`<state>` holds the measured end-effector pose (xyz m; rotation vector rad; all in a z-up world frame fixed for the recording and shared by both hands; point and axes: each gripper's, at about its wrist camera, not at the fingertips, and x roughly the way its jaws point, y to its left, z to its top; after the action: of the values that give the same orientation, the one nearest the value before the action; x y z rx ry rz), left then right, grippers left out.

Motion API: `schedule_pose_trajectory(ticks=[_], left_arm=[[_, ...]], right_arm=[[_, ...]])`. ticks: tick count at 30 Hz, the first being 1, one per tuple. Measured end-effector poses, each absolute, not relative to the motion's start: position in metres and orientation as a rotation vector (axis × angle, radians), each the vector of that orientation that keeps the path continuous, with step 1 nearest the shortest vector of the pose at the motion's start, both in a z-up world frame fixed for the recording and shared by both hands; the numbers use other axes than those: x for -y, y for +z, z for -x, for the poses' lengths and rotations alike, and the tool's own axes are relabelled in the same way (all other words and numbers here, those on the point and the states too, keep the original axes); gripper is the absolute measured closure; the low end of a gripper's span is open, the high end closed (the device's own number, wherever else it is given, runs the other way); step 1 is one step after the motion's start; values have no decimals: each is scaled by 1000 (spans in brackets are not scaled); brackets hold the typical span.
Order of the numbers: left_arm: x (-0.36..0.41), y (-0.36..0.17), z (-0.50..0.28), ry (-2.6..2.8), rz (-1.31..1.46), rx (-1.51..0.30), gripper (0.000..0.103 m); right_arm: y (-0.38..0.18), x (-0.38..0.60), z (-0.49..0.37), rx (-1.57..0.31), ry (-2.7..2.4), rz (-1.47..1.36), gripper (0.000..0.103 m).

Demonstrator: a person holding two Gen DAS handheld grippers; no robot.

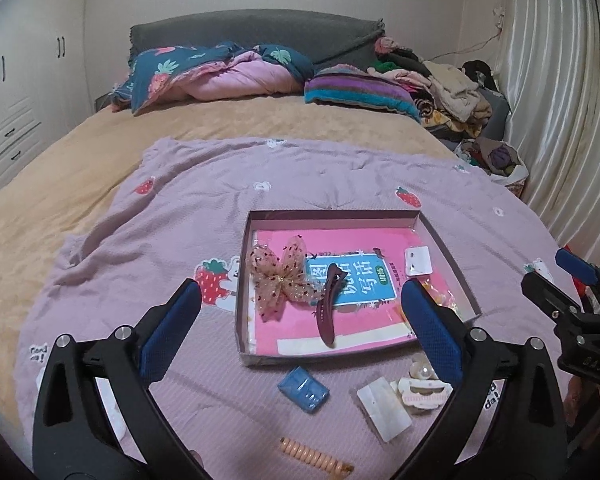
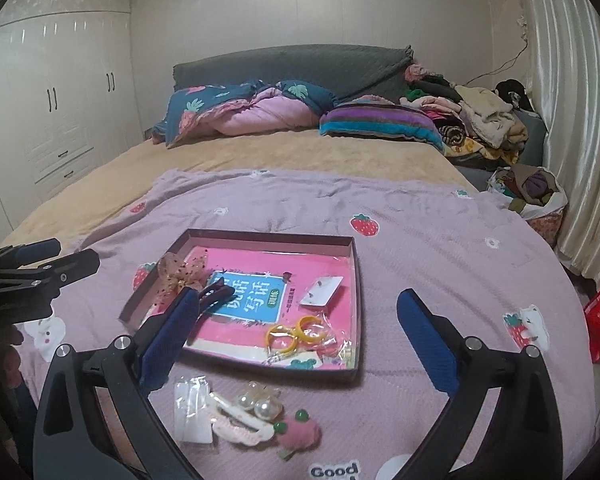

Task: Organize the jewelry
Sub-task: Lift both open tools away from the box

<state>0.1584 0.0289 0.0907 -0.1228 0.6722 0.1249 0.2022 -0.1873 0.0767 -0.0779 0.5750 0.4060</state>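
A shallow box [image 1: 448, 252] [image 2: 356, 280] lies on the purple blanket. It holds a pink book, a sparkly bow [image 1: 286, 278] [image 2: 180, 272], a dark red hair clip [image 1: 329, 306] [image 2: 216, 294], an earring card [image 1: 418, 259] [image 2: 320, 290] and yellow rings in a bag [image 2: 300, 334]. In front of the box lie a blue clip [image 1: 303, 389], a white card [image 1: 384, 408] [image 2: 192, 408], a cream claw clip [image 1: 422, 394] [image 2: 240, 426], pearls [image 2: 258, 404], a coil tie [image 1: 316, 458] and a pink strawberry clip [image 2: 300, 436]. My left gripper [image 1: 300, 324] and right gripper [image 2: 296, 336] are open and empty above these.
The purple blanket [image 1: 260, 168] covers the near half of a bed with a tan sheet [image 1: 60, 184]. Pillows and a folded quilt [image 1: 228, 72] lie at the headboard. Piled clothes [image 1: 456, 92] sit at the far right by the curtain. A white wardrobe [image 2: 60, 92] stands left.
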Motion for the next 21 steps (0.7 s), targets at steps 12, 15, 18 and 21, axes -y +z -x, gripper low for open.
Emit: schedule_pose_trajectory(ticks=[12, 15, 18, 21], left_arm=[[-39, 97, -123, 135, 136, -635, 10], [-42, 99, -116, 138, 142, -629, 10], [-45, 99, -110, 142, 140, -623, 10], [-48, 98, -103, 146, 139, -621, 10]], right_arm=[[91, 187, -164, -542, 393, 84, 4], [93, 186, -158, -535, 397, 91, 4], [96, 185, -150, -527, 403, 100, 4], [98, 185, -143, -520, 406, 104, 4]])
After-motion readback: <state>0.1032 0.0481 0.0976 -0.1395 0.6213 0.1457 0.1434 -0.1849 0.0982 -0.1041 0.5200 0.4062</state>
